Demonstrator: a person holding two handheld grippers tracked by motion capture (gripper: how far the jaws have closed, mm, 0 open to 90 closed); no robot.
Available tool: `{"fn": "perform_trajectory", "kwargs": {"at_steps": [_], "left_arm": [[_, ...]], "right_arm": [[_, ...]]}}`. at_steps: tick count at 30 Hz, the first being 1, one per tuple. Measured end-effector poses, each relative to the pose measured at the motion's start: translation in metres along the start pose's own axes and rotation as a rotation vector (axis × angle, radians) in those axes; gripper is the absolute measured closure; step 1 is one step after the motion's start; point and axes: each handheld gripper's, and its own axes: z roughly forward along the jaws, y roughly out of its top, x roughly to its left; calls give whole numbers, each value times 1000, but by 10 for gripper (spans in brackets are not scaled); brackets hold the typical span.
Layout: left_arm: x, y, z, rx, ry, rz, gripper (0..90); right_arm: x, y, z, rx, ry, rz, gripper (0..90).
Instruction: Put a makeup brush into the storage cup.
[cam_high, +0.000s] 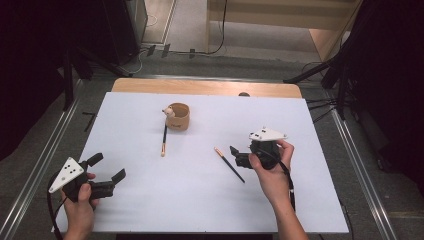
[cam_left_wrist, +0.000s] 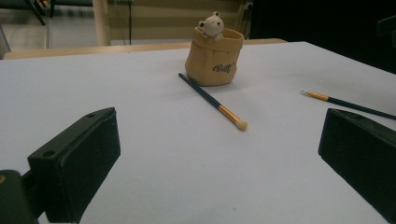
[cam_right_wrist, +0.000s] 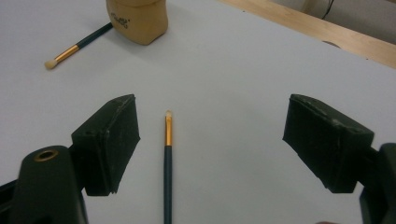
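Observation:
A tan pot (cam_high: 178, 116) with a small bear figure on its rim stands mid-table on the white sheet. One dark-handled brush (cam_high: 164, 137) lies just in front of the pot, its pale tip toward me. A second brush (cam_high: 229, 163) lies further right. My right gripper (cam_high: 237, 156) hovers at that brush's near end; in the right gripper view the brush (cam_right_wrist: 168, 158) lies on the sheet between the open jaws, nearer the left one, untouched. My left gripper (cam_high: 107, 167) sits open at the front left, facing the pot (cam_left_wrist: 215, 58) and first brush (cam_left_wrist: 212, 101), nothing between its jaws.
The white sheet (cam_high: 150, 200) covers a wooden table whose bare back edge (cam_high: 205, 87) shows behind the pot. Dark stands and cables flank the table on the floor. Bare sheet lies between the two grippers.

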Motion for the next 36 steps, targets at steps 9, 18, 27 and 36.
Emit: {"fn": "perform_trajectory", "kwargs": {"at_steps": [9, 18, 27, 36], "left_arm": [[2, 2, -3, -7, -10, 12, 0], [-1, 2, -3, -7, -22, 16, 0], [-2, 2, -1, 3, -26, 26, 0], [-4, 1, 0, 6, -37, 29, 0]], "right_arm": [[5, 1, 9, 87, 30, -35, 264], [13, 0, 20, 209, 2, -66, 293], [15, -7, 31, 289, 26, -64, 419], [20, -11, 42, 395, 55, -120, 623]]}}
